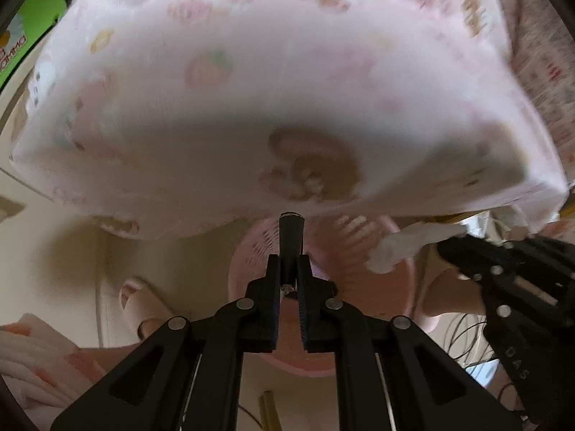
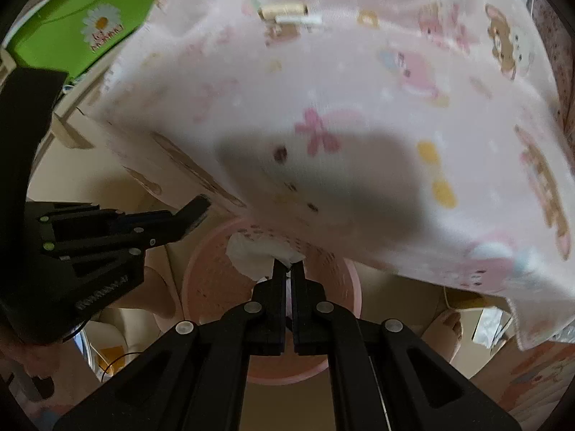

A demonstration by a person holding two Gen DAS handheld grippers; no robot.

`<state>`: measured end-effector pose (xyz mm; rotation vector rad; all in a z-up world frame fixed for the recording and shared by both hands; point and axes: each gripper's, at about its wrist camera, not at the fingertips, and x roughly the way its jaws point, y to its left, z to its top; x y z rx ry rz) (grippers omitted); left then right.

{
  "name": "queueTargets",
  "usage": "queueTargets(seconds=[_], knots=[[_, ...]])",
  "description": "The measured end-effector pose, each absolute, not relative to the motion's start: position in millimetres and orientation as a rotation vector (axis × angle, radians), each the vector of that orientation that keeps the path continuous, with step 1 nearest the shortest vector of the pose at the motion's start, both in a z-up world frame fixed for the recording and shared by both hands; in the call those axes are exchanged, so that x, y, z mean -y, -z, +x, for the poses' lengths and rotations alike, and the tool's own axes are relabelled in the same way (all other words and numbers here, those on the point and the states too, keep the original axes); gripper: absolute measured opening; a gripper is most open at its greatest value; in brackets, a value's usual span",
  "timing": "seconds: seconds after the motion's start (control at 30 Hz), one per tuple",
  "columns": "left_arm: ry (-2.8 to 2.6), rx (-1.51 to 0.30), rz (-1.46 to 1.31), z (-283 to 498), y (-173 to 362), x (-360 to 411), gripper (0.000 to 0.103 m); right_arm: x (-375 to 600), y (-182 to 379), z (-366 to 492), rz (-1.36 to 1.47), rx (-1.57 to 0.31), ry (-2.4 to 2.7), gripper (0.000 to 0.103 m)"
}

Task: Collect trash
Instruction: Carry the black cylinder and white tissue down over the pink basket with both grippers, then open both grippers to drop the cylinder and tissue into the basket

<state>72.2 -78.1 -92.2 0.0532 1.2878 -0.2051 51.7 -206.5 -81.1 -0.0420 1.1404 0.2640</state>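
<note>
Your left gripper point(image 1: 289, 262) fills the bottom of its own view, clenched on a dark pen-like stick point(image 1: 291, 237) that pokes up past the fingertips, right over the mouth of the pink slotted basket point(image 1: 402, 287) on the floor. Your right gripper point(image 2: 288, 269) is clamped tight on a crumpled white tissue point(image 2: 251, 255), which hangs over the same basket's point(image 2: 201, 280) opening; from the left wrist view you see that tissue point(image 1: 399, 248) at the basket's right rim, sticking out of the right gripper point(image 1: 445, 248). Both pieces of trash are above the basket, still gripped. What already lies inside the basket you cannot tell: the pictures are blurred and the grippers cover its floor.

Just above the basket, the edge of the table runs across both views, draped in a pink cartoon-print cloth point(image 1: 251, 107) whose hem hangs down close to the basket's far rim. On the cloth's far side lie a few small pale items point(image 2: 287, 14), too blurred to name. A green box with a daisy point(image 2: 90, 25) stands beyond the table's left corner.

Room is tight: the two grippers sit close side by side over the one opening, with the left gripper point(image 2: 196, 212) reaching in from the left of the right wrist view. A foot in a pink slipper point(image 1: 138, 305) stands just left of the basket, and thin black cables point(image 1: 463, 341) loop on the floor to its right.
</note>
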Motion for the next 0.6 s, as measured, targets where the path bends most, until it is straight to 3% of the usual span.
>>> queueTargets(seconds=[0.6], knots=[[0.167,-1.485,-0.033,89,152,72,0.010,196,137,61,-0.141,-1.231,-0.205,0.003]])
